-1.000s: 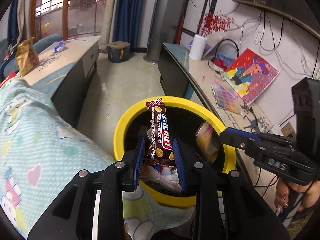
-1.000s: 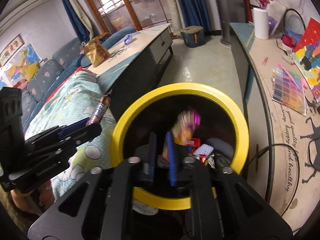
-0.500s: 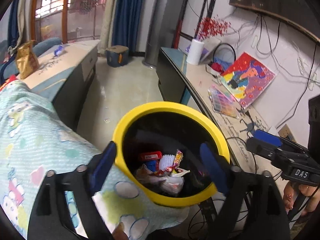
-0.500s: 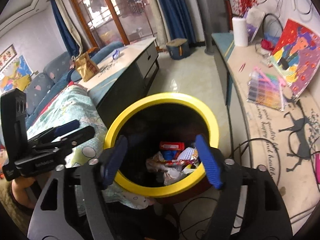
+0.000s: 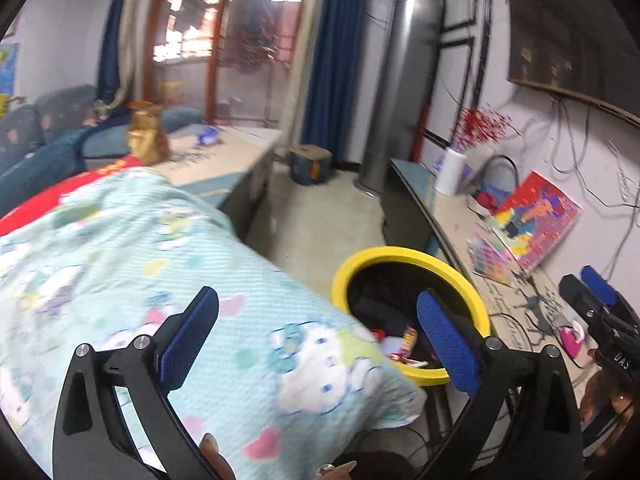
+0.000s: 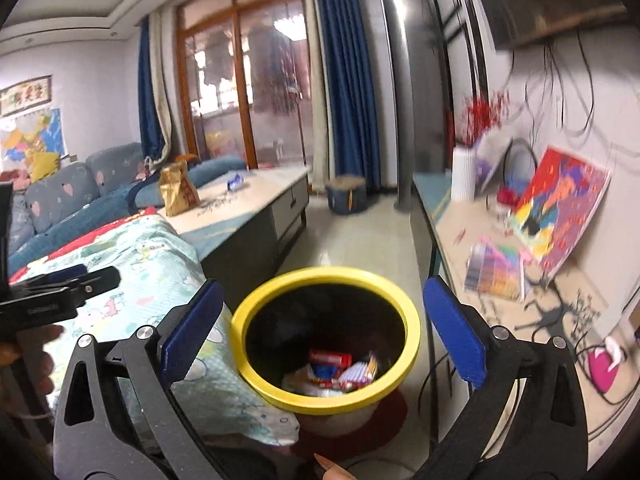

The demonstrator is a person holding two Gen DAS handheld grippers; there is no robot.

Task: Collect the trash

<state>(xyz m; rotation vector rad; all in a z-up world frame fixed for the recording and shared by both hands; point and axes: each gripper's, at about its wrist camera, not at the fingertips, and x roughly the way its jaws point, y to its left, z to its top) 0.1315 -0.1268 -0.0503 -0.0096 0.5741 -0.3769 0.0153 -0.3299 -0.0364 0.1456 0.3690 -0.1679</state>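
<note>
A: Where is the trash?

B: In the yellow-rimmed bin on the floor, between the quilt-covered bed and the long desk by the wall. The right wrist view looks down into it: a red wrapper lies on a heap of wrappers at the bottom. Print on them is too blurred to read.

A: And the left wrist view?

B: It sees the bin from farther off, partly behind the quilt, with only a few wrappers showing. The quilt's cartoon cat print is clear there.

A: The grippers?

B: The left hand-held gripper has its blue pads spread wide and grips nothing; it hangs over the quilt's edge near the bin. The right hand-held gripper is just as wide apart and empty, with the bin framed between its pads.

A: Does each view catch the other tool?

B: Yes. The left view shows the right one at its right edge, lettered "DAS". The right view shows the left one at its left edge; its lettering is unreadable.

A: Any other writing?

B: Only the right view shows a framed calligraphy panel and a map on the far wall. A gold bag stands on the low cabinet; its print is illegible. A bright painting leans on the wall at the desk's back edge.
</note>
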